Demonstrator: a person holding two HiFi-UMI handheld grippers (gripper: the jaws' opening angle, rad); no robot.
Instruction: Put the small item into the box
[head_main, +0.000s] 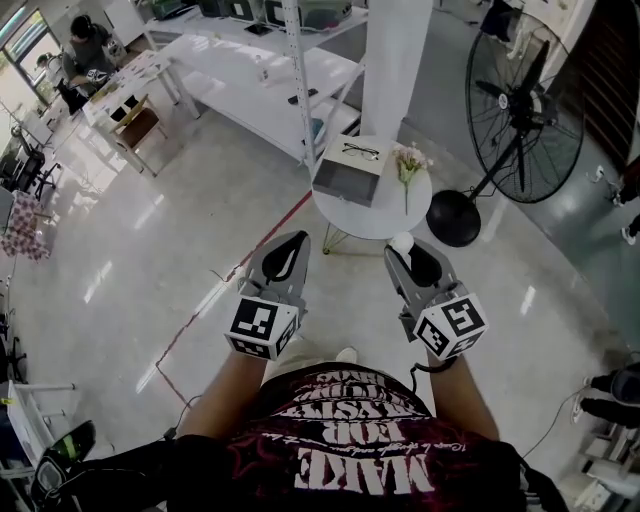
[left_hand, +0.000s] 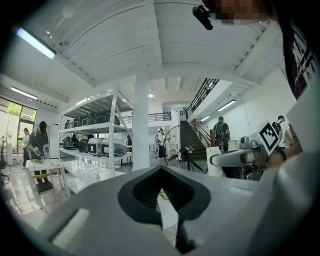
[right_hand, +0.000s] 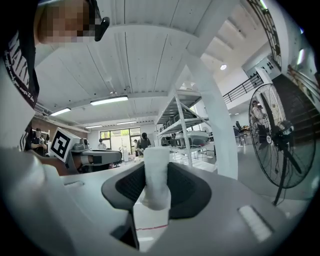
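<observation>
One floor (head_main: 120, 250) with one red tape line (head_main: 240, 268) across it. One white rack (head_main: 250, 65) and one white pillar (head_main: 395, 60) stood behind. One black fan (head_main: 525, 110) stood to the right of the pillar.

One round table (head_main: 385, 218) stood at the foot of the pillar, ahead of both grippers. One grey box (head_main: 348, 178) sat on the table's left half. One pair of glasses (head_main: 360, 151) lay on top of the box. One bunch of flowers (head_main: 408, 165) lay just to the right of the box.

Two grippers, one marker cube each, were held side by side short of the table and pointed at it.

Left gripper (left_hand: 161, 172): jaw tips were together, nothing between them.

Right gripper (right_hand: 156, 187): jaws were part closed, clamped on one white item (right_hand: 156, 170). The item stood upright between the pads and stuck out above them. In the head view it showed as a white knob at the jaw tips (head_main: 402, 243), over the near edge of the table and well apart from the box.

One person sat at a far table (head_main: 130, 85), top left.
</observation>
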